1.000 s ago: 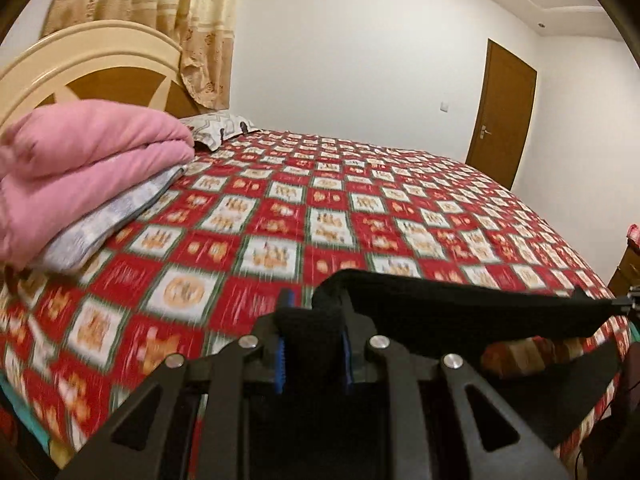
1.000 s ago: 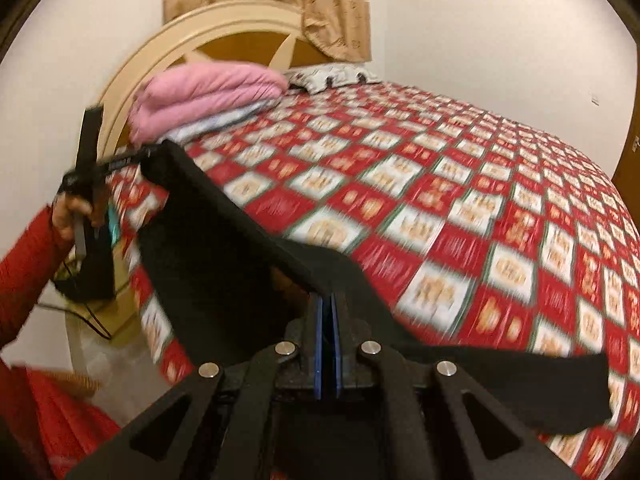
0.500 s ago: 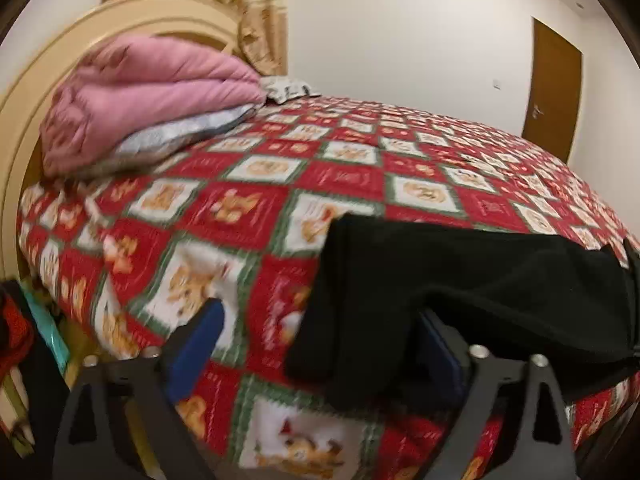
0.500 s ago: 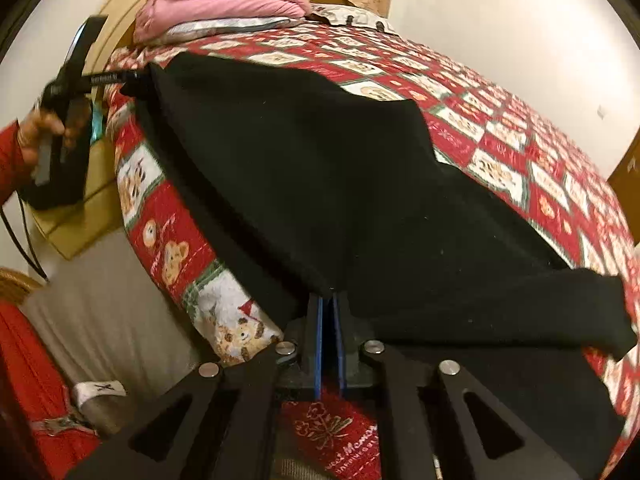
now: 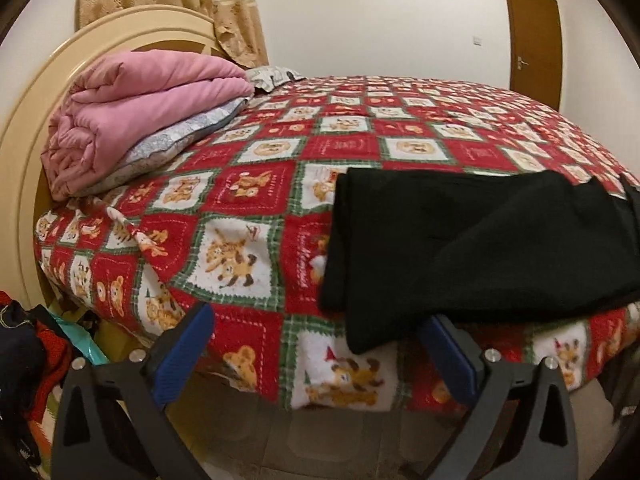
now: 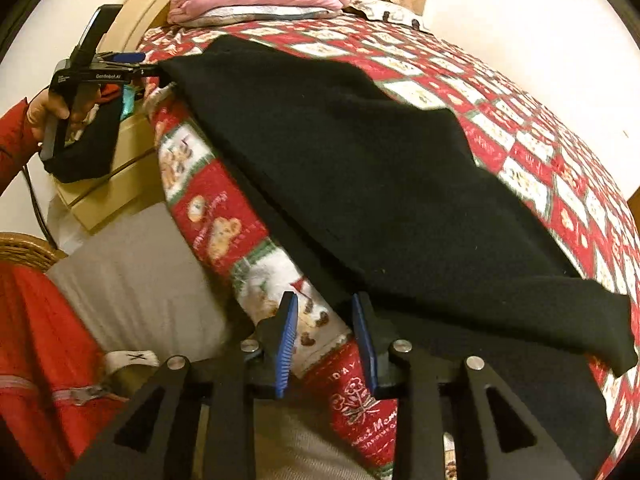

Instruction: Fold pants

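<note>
The black pants (image 5: pixel 480 240) lie folded flat on the red patterned bedspread (image 5: pixel 248 184) at the bed's near edge, one corner hanging over the side. My left gripper (image 5: pixel 316 332) is open wide, its blue pads clear of the cloth, just off the bed edge below the pants' corner. In the right wrist view the pants (image 6: pixel 360 168) stretch across the bed edge. My right gripper (image 6: pixel 324 324) is open, its pads either side of the bedspread edge beside the pants' lower hem, holding nothing. The left gripper (image 6: pixel 132 66) also shows there at the pants' far corner.
A folded pink quilt (image 5: pixel 136 112) on a grey pillow (image 5: pixel 172 148) lies by the cream headboard (image 5: pixel 24 152). A brown door (image 5: pixel 534 32) stands at the far wall. Clothes (image 5: pixel 28 360) lie on the floor at left. A wicker basket (image 6: pixel 24 248) is beside the bed.
Both grippers carried the pants down onto the bed, then opened and let go; the left opened first, the right just now. The pants now rest flat on the bedspread.
</note>
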The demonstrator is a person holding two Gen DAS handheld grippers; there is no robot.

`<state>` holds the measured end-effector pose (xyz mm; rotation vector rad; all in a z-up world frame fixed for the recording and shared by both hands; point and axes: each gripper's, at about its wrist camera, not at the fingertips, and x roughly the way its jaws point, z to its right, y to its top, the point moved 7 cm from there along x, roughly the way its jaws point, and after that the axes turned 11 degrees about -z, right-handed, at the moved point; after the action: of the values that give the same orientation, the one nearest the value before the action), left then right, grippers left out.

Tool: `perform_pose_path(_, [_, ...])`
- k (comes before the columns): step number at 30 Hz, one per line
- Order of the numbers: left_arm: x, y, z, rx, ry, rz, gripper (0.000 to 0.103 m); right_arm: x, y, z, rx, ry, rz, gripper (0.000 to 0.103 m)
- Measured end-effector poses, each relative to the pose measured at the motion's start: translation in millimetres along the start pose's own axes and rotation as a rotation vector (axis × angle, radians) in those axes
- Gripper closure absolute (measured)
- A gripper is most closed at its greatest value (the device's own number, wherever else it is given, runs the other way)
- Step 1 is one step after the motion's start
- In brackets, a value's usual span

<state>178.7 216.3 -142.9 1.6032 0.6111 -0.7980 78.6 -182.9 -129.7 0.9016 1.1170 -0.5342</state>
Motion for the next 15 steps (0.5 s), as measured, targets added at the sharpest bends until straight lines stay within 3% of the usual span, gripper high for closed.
perform_pose_path(5, [-18.2,-14.7,-11.3,-0.058,-0.085,-0.034,0.000,-21.9,21.0,6.9,0.086,0.085,0.107,0.073])
perform_pose_path(6, [-20.4,-15.3,-14.1,-0.105,-0.126,-0.041,0.001,-23.5,26.5,9.6,0.111,0.097,0.129,0.073])
perform_pose_path(7, [-24.2,-15.4,-17.9,-0.204,-0.217,-0.047,0.003,-24.2,31.2,10.1,0.127,0.105,0.142,0.073])
perform_pose_path(9, [-23.9,-13.0,-16.9,-0.347,-0.358,-0.054,0.019,-23.4,41.2,10.1,0.159,0.122,0.170,0.073])
perform_pose_path(10, [-19.7,-12.7,-12.5,-0.412,-0.413,-0.075,0.021,-22.5,45.2,9.2,0.173,0.135,0.182,0.073])
perform_pose_path(13, [-4.3,-12.8,8.8,-0.539,-0.530,-0.119,0.022,-21.6,51.3,1.7,0.189,0.157,0.195,0.073])
perform_pose_path(15, [3.7,-12.0,17.6,-0.609,-0.570,-0.118,0.022,-23.2,51.0,-3.0,0.183,0.157,0.201,0.073])
